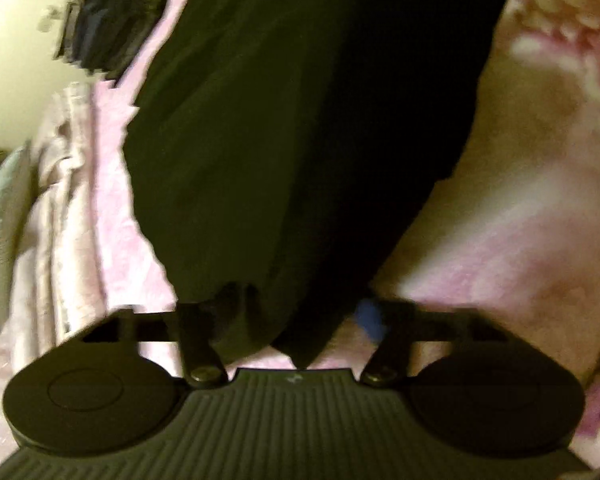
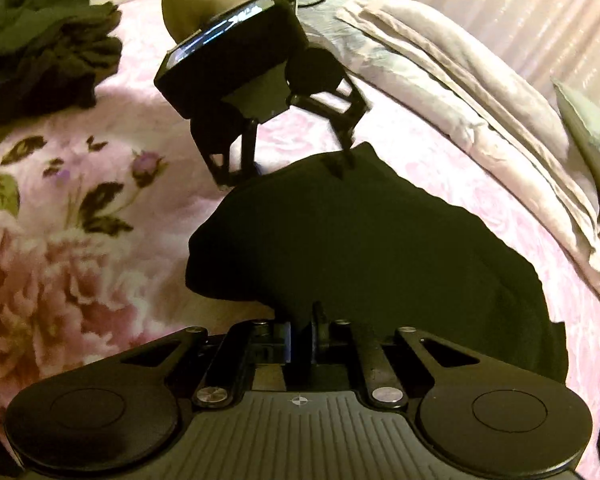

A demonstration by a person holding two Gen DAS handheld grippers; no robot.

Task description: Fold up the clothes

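Nearest the right wrist lens, the right gripper (image 2: 300,336) is clenched on the near edge of the dark green cloth garment (image 2: 360,240), which lies bunched at the middle of the frame on the pink floral bedspread (image 2: 80,220). Above it, the left gripper (image 2: 292,160) meets the garment's far edge; its jaws stand partly apart with cloth between them, and whether they pinch it cannot be told. A folded beige blanket (image 2: 440,72) lies upper right, and dark crumpled clothes (image 2: 40,40) wait upper left. This fold looks only begun, with more clothes left.
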